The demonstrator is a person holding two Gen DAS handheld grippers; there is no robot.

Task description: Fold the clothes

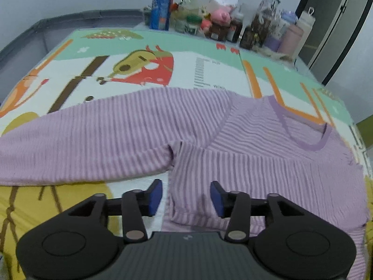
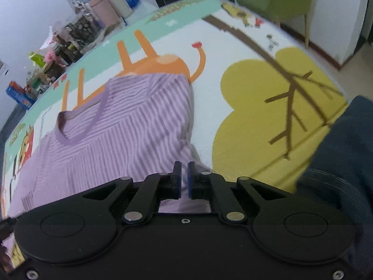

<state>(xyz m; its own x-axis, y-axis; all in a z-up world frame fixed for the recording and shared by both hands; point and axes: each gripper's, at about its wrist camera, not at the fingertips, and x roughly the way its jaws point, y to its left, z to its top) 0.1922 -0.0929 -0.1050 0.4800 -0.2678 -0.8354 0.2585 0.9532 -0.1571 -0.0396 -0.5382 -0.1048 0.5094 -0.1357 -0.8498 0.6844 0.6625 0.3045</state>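
Purple striped sweater (image 1: 244,163) spread flat on the cartoon play mat (image 1: 139,70) covering the tabletop, one sleeve (image 1: 81,140) stretched out to the left, the collar (image 1: 310,137) toward the right. Left claw (image 1: 185,198) above the near hem, jaws parted wide, nothing between the pads. Right claw (image 2: 184,179) over the sweater's right edge, jaws nearly closed, gripping nothing. Jars and bottles (image 1: 221,23) crowded along the far edge. Green chair (image 2: 275,0) beyond.

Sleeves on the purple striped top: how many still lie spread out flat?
1. One sleeve lies stretched out to the left across the mat in the left wrist view. The other is not seen spread; it may be folded in.
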